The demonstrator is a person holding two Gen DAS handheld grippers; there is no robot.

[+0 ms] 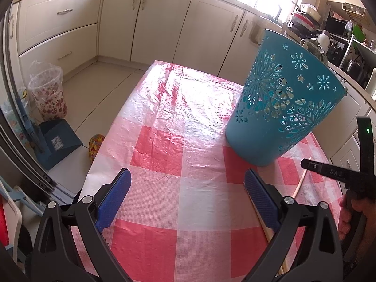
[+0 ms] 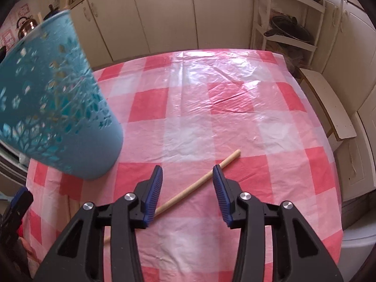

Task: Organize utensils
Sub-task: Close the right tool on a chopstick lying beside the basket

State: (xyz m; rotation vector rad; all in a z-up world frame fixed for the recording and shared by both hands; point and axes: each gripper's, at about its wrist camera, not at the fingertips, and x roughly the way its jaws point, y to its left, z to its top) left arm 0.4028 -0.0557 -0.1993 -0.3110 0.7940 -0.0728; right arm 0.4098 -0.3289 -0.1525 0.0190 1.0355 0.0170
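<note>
A teal plastic holder with cut-out flower patterns (image 1: 282,101) stands on the red-and-white checked tablecloth (image 1: 169,141); it also shows in the right wrist view (image 2: 54,108) at the left. A wooden stick-like utensil (image 2: 199,183) lies flat on the cloth, its handle running between and under my right gripper's fingers; a part of it shows in the left wrist view (image 1: 299,185). My right gripper (image 2: 188,176) is open just above the stick. My left gripper (image 1: 188,181) is open and empty over the cloth, left of the holder.
Cream kitchen cabinets (image 1: 164,23) surround the table. A lined bin (image 1: 48,94) and a blue dustpan (image 1: 58,141) stand on the floor at the left. A wooden bench (image 2: 329,108) and open shelves (image 2: 289,28) are at the right. The table edge (image 1: 103,141) drops off on the left.
</note>
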